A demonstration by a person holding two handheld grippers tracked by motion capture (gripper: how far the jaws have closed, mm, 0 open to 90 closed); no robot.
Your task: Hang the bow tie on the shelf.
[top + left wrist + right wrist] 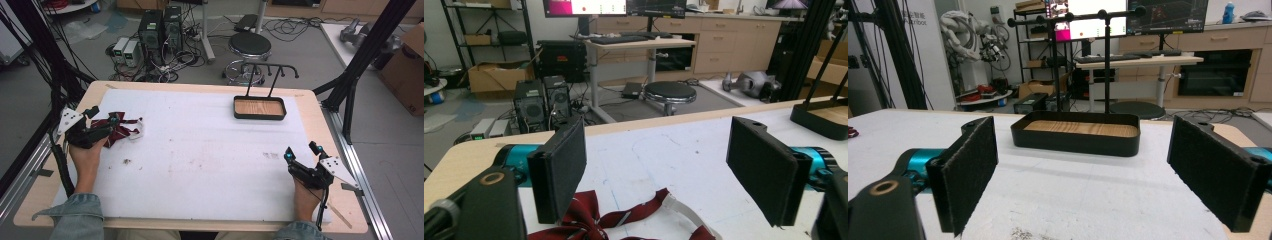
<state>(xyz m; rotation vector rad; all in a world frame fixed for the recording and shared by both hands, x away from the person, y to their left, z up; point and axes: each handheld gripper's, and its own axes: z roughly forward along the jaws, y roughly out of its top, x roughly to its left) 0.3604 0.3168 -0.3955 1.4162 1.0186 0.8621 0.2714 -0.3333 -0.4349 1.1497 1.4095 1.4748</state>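
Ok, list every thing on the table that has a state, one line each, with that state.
Left tongs: open, hovering over the bow tie, nothing gripped.
Right tongs: open, empty, facing the tray.
Dark red bow tie with white strap: lying crumpled on the white mat, at the left tongs.
Black tray with wooden bottom: empty, upright on the mat.
Black hanger rack: standing on the tray, nothing hung.

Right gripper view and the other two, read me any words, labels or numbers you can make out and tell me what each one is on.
"aribot": pale lettering, cut off at its start, on the white wall panel at upper left of the right gripper view.
Monitors in the right gripper view: text too small to read.
Monitors in the left gripper view: too blurred.
Cardboard box in the high view: dark mark, unreadable.
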